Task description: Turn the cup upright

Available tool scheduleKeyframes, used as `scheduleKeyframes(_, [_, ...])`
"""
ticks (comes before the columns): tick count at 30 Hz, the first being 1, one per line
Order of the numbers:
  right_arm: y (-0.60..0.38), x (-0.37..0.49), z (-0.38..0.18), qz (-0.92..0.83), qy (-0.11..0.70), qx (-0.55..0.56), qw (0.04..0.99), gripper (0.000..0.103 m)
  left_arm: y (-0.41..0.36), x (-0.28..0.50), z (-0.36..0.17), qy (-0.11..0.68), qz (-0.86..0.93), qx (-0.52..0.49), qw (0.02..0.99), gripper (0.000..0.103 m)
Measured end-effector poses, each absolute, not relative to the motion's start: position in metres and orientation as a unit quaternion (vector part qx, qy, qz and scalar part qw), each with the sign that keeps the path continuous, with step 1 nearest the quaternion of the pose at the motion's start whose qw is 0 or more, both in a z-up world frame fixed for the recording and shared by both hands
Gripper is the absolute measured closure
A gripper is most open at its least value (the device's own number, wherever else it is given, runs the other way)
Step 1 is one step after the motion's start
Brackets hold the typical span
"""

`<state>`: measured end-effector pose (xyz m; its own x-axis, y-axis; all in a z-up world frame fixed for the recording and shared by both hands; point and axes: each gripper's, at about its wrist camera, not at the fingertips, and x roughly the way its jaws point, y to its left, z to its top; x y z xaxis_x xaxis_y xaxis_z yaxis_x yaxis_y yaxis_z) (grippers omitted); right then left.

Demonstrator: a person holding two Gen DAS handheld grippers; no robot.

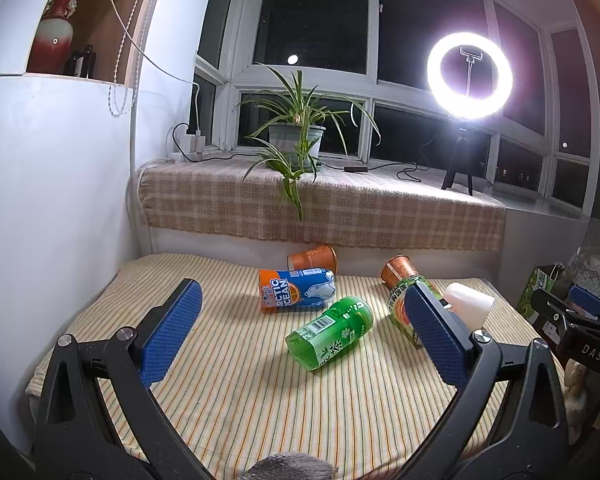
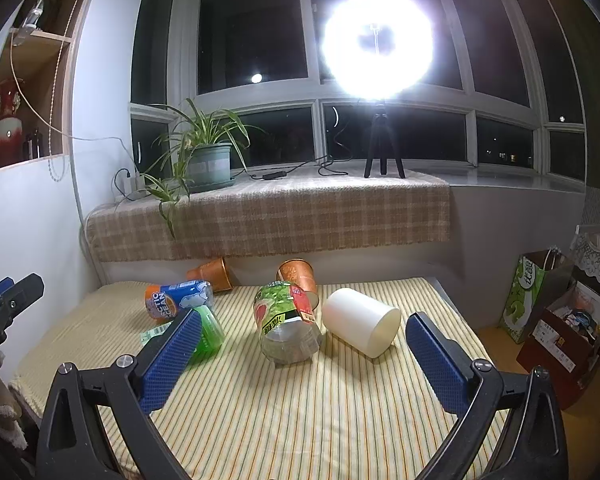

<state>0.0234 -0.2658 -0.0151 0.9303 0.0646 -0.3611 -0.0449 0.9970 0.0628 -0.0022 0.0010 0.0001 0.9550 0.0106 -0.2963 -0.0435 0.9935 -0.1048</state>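
Surface: striped cloth [image 2: 284,412] covers the table under a night window, with a ring light [image 2: 378,38] and potted plant [image 2: 208,160] on the sill.
Landmark: white cup [image 2: 360,322] lies on its side at the cloth's right part, mouth turned away from the right wrist camera.
Clear cup [image 2: 286,322]: on its side, just left of the white cup.
Green cup [image 1: 330,332]: on its side, further left of the white cup.
Blue-and-orange can [image 1: 296,290]: lying down, beyond the green cup.
Copper cups [image 2: 298,278]: two, tipped over behind the white cup near the wall.
Left gripper [image 1: 302,334]: fingers spread wide, holding nothing, hovering before the green cup.
Right gripper [image 2: 304,360]: fingers spread wide, holding nothing, short of the white cup.
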Motion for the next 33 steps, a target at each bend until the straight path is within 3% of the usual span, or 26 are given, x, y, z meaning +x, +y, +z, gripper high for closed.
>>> scheduleKeyframes(33, [-0.2608,0.0246,-0.0141,0.027,0.183,0.023,0.982,0.000,0.0009,-0.0018,-0.0002,0.151,0.014,-0.056,0.987,0.000])
